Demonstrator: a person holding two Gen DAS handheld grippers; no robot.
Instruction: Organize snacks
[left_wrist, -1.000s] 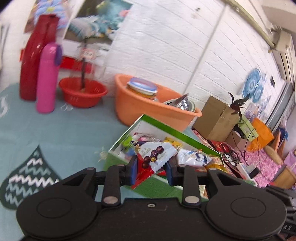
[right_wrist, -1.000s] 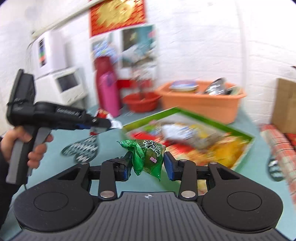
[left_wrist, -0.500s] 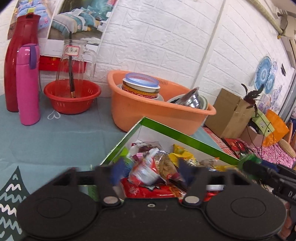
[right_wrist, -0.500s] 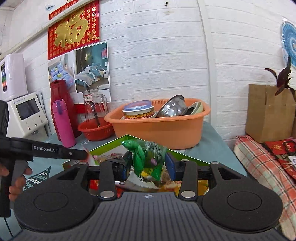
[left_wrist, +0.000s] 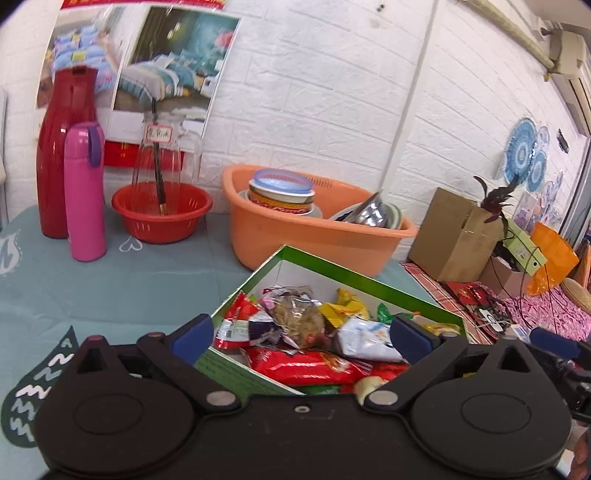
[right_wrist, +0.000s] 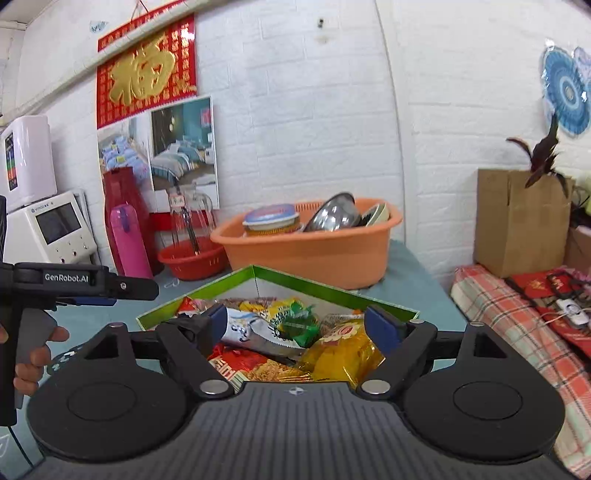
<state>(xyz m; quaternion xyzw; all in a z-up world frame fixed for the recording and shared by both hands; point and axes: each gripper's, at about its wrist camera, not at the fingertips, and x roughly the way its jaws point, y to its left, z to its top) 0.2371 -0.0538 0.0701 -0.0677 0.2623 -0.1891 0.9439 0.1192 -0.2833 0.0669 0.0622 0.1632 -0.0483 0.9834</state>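
Observation:
A green-rimmed box (left_wrist: 351, 271) (right_wrist: 295, 277) heaped with several snack packets stands on the teal table. My left gripper (left_wrist: 301, 334) hangs open over its near edge with nothing between the fingers. A red and white packet (left_wrist: 236, 323) lies in the near left corner below it. The jaws of my right gripper (right_wrist: 299, 323) are opening, and nothing is held between them. A green packet (right_wrist: 299, 325) rests on the heap under them, beside a yellow packet (right_wrist: 343, 354). The left gripper (right_wrist: 129, 288) and the hand (right_wrist: 33, 354) that holds it show at the left of the right wrist view.
Behind the box stands an orange basin (left_wrist: 314, 236) full of bowls. Left of it are a red basket (left_wrist: 162, 218) with a glass pitcher, a pink bottle (left_wrist: 85, 192) and a red jug (left_wrist: 62, 155). A cardboard box (left_wrist: 454, 229) and checked cloth (right_wrist: 517, 332) lie at the right.
Both grippers have come over the box and opened. The red and white packet left the left jaws and the green packet left the right jaws; both now lie in the box.

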